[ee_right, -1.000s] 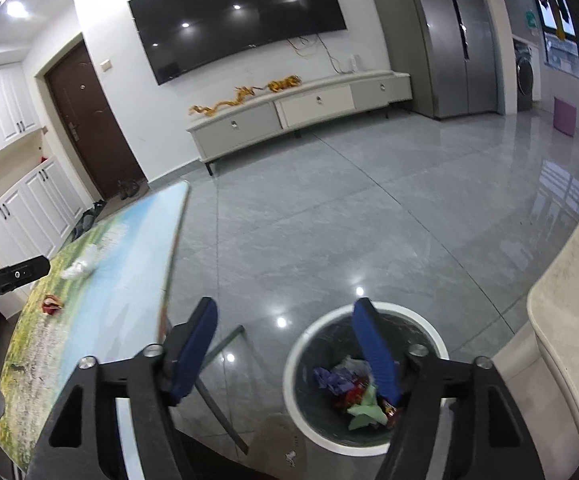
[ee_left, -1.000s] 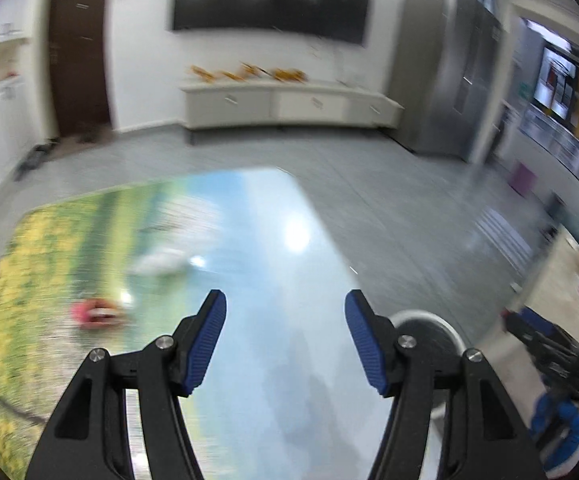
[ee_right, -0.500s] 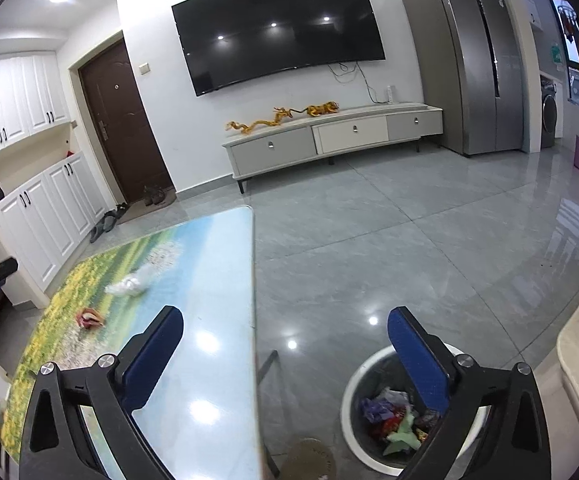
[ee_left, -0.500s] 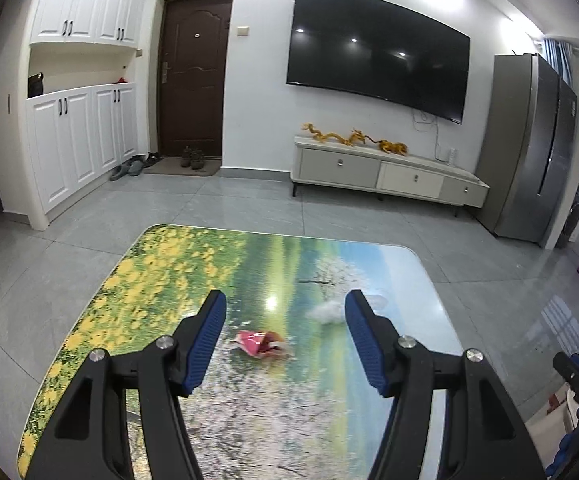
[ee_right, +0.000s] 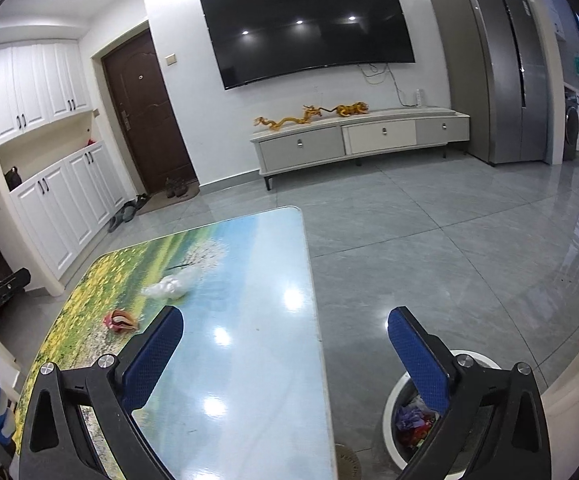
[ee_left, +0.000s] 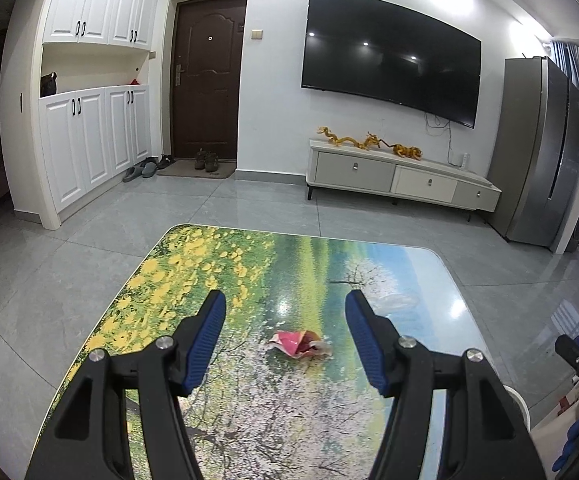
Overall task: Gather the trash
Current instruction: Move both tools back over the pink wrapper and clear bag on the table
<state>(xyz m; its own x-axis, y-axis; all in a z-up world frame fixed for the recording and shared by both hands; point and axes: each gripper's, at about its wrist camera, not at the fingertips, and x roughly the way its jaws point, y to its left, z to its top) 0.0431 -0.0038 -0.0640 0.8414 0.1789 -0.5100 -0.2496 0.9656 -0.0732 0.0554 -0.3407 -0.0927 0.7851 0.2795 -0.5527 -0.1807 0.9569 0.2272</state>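
A crumpled red wrapper (ee_left: 300, 344) lies on the landscape-print table (ee_left: 249, 264), just ahead of and between the fingers of my open, empty left gripper (ee_left: 285, 312). The wrapper also shows in the right wrist view (ee_right: 120, 321), with a crumpled clear plastic bag (ee_right: 173, 287) farther back on the table (ee_right: 257, 360). My right gripper (ee_right: 285, 330) is wide open and empty above the table's right edge. A white-rimmed trash bin (ee_right: 399, 424) with coloured scraps inside stands on the floor below its right finger.
Grey tiled floor (ee_right: 429, 248) surrounds the table. A TV console (ee_right: 361, 136), a fridge (ee_right: 497, 64), white cabinets (ee_left: 89, 136) and a brown door (ee_left: 205, 76) line the walls. The other gripper's tip shows at the left wrist view's right edge (ee_left: 577, 356).
My left gripper swung left from the table's right edge and now faces the red wrapper. My right gripper rose away from the bin, opened wider and now hangs over the table's right edge.
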